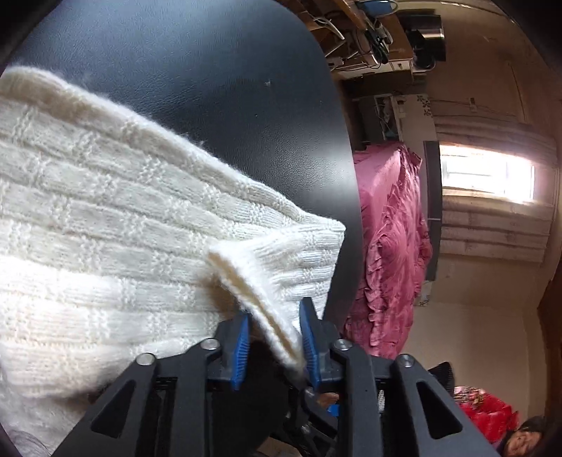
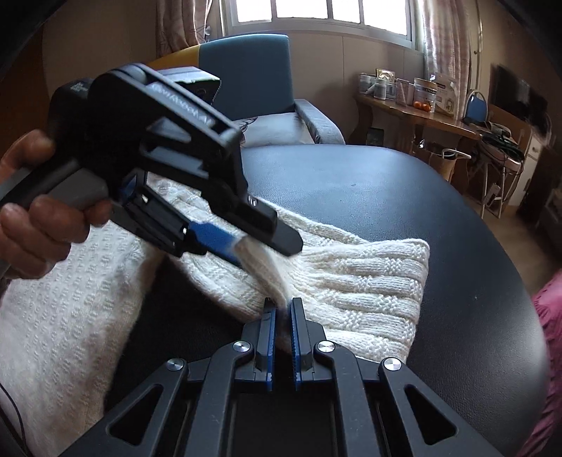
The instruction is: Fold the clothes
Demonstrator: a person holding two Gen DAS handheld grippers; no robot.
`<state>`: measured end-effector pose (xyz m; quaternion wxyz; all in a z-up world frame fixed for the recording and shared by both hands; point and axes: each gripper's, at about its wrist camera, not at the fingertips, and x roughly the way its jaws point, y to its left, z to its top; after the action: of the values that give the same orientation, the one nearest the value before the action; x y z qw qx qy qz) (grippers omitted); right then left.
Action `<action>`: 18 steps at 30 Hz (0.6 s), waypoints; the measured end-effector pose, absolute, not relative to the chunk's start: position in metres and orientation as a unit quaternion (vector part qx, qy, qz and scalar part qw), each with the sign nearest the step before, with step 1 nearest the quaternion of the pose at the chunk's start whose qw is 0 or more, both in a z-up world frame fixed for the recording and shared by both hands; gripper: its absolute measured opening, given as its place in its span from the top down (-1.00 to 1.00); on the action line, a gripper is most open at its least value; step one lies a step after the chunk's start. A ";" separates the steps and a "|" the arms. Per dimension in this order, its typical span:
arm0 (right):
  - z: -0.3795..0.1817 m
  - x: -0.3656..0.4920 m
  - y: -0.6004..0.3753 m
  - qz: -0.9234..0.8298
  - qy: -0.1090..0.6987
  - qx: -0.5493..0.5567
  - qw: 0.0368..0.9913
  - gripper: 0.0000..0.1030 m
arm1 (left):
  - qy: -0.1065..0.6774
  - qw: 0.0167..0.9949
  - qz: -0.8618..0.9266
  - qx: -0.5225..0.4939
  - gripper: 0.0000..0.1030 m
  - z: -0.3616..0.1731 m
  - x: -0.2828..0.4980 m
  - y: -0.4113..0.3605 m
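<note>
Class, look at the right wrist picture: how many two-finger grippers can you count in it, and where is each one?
2. The right gripper sits bottom centre, its jaws pinching the white sweater. The left gripper reaches in from the upper left, held by a hand, biting the same fold.

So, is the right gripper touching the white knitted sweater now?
Touching. In the right wrist view, the right gripper has its blue pads closed on the edge of the white knitted sweater, with the fabric pinched between them and no gap visible.

Bright window [image 2: 316, 14] behind patterned curtains [image 2: 442, 52]; blue armchair [image 2: 253, 77] beneath; cluttered wooden side table [image 2: 414, 116] along the wall; pink bedspread [image 1: 390, 246] nearby.
</note>
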<state>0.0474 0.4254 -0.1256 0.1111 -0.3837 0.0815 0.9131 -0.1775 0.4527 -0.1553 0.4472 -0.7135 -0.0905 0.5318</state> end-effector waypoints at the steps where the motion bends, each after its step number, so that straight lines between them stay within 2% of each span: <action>1: -0.124 0.048 0.426 0.914 0.084 -0.380 0.113 0.84 | -0.076 0.449 0.546 -0.703 0.88 -0.151 -0.173 0.455; 4: -0.120 0.050 0.428 0.917 0.094 -0.369 0.122 0.83 | -0.063 0.465 0.592 -0.655 0.89 -0.124 -0.168 0.455; 6: -0.116 0.050 0.431 0.918 0.107 -0.359 0.131 0.66 | -0.072 0.465 0.623 -0.625 0.90 -0.102 -0.171 0.450; 7: -0.113 0.051 0.433 0.918 0.118 -0.353 0.133 0.35 | -0.082 0.461 0.637 -0.613 0.90 -0.091 -0.176 0.446; 8: -0.108 0.054 0.437 0.919 0.139 -0.343 0.133 -0.11 | -0.095 0.457 0.650 -0.600 0.90 -0.079 -0.183 0.440; 10: -0.098 0.062 0.448 0.920 0.195 -0.314 0.130 -0.53 | -0.117 0.447 0.677 -0.573 0.90 -0.055 -0.198 0.427; 13: -0.099 0.074 0.473 0.892 0.361 -0.263 0.063 -0.58 | -0.154 0.435 0.706 -0.537 0.90 -0.018 -0.226 0.398; 16: -0.125 0.079 0.489 0.805 0.564 -0.177 -0.040 -0.93 | -0.179 0.428 0.728 -0.504 0.90 0.015 -0.247 0.365; 18: -0.144 0.076 0.491 0.732 0.664 -0.118 -0.101 -1.00 | -0.197 0.425 0.738 -0.486 0.90 0.033 -0.258 0.341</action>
<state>0.0761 0.4910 -0.1444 -0.1014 -0.1178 0.6638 0.7316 -0.2580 0.3414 0.0330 0.4247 -0.4864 -0.1968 0.7377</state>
